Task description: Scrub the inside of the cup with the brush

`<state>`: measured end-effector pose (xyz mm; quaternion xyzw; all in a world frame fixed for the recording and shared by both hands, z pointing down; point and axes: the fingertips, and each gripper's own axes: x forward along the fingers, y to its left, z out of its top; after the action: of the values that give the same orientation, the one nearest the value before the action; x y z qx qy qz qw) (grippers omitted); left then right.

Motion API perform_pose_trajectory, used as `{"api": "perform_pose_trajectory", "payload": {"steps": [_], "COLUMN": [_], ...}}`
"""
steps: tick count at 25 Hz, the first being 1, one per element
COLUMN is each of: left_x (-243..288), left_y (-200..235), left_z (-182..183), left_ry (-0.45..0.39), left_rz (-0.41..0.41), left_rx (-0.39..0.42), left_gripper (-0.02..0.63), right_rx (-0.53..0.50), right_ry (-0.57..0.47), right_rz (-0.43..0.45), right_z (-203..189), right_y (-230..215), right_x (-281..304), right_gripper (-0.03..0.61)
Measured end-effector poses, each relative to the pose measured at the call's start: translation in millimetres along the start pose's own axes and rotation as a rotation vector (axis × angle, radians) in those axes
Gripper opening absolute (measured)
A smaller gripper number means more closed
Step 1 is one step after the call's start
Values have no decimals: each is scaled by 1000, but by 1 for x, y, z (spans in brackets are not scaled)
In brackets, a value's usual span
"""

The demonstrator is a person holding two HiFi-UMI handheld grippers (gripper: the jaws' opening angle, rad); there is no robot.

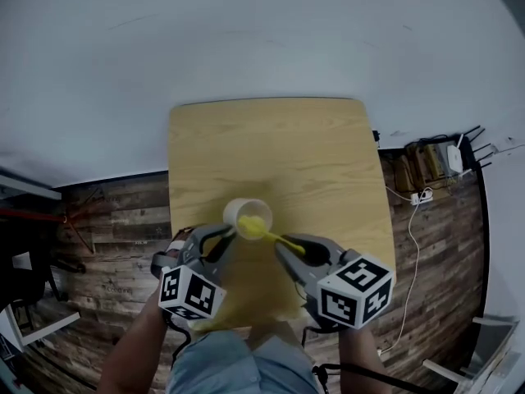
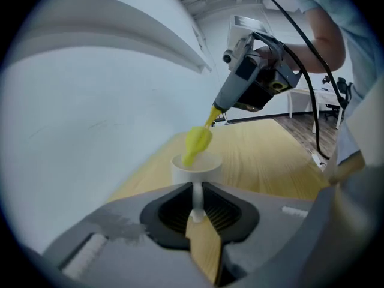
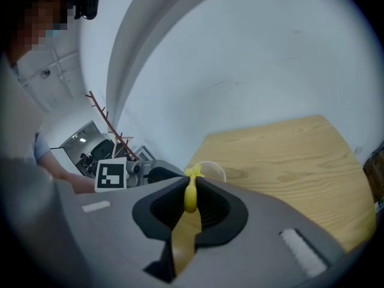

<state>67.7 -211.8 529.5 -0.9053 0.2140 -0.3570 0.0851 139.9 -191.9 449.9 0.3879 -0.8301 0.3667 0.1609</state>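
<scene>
A white cup point(image 1: 245, 213) stands on the wooden table point(image 1: 312, 154), near its front edge. My left gripper point(image 1: 221, 236) is shut on the cup's handle point(image 2: 197, 198), which shows pinched between the jaws in the left gripper view. My right gripper point(image 1: 297, 249) is shut on the handle of a yellow brush point(image 1: 261, 231). The brush slants down from the right, and its yellow head point(image 2: 197, 143) dips over the rim into the cup point(image 2: 196, 167). In the right gripper view the brush handle point(image 3: 190, 195) sits between the jaws, with the cup point(image 3: 211, 171) just beyond.
The table stands against a pale wall point(image 1: 262, 39). Dark wood floor point(image 1: 115, 220) lies on both sides. Boxes and a white cable point(image 1: 414, 195) are on the floor at the right. The far half of the tabletop bears nothing.
</scene>
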Motion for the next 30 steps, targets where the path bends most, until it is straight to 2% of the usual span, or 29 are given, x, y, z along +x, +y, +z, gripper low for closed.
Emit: {"api": "perform_pose_trajectory", "payload": {"steps": [4, 7, 13, 18, 21, 24, 27, 30], "left_x": [-3, -4, -3, -17, -41, -67, -91, -108], "left_y": [1, 3, -1, -3, 9, 26, 47, 63], "left_z": [-9, -19, -33, -36, -35, -32, -12, 22], "left_ry": [-70, -110, -146, -145, -156, -164, -201, -247], "left_rz": [38, 57, 48, 35, 84, 167, 247, 316], "left_rx": [-51, -130, -262, -329, -402, -486, -568, -578], "left_gripper": [77, 78, 78, 87, 89, 89, 89, 74], "right_rx": [-68, -121, -159, -163, -176, -184, -216, -284], "right_ry": [-79, -126, -161, -204, -220, -245, -271, -291], "right_rz": [-54, -80, -129, -142, -135, -121, -102, -106], "right_z": [21, 32, 32, 33, 33, 38, 47, 57], "right_y": [7, 18, 30, 36, 39, 43, 49, 58], "right_x": [-13, -22, -31, -30, -29, -26, -21, -19], "right_gripper": [40, 40, 40, 40, 40, 40, 41, 40]}}
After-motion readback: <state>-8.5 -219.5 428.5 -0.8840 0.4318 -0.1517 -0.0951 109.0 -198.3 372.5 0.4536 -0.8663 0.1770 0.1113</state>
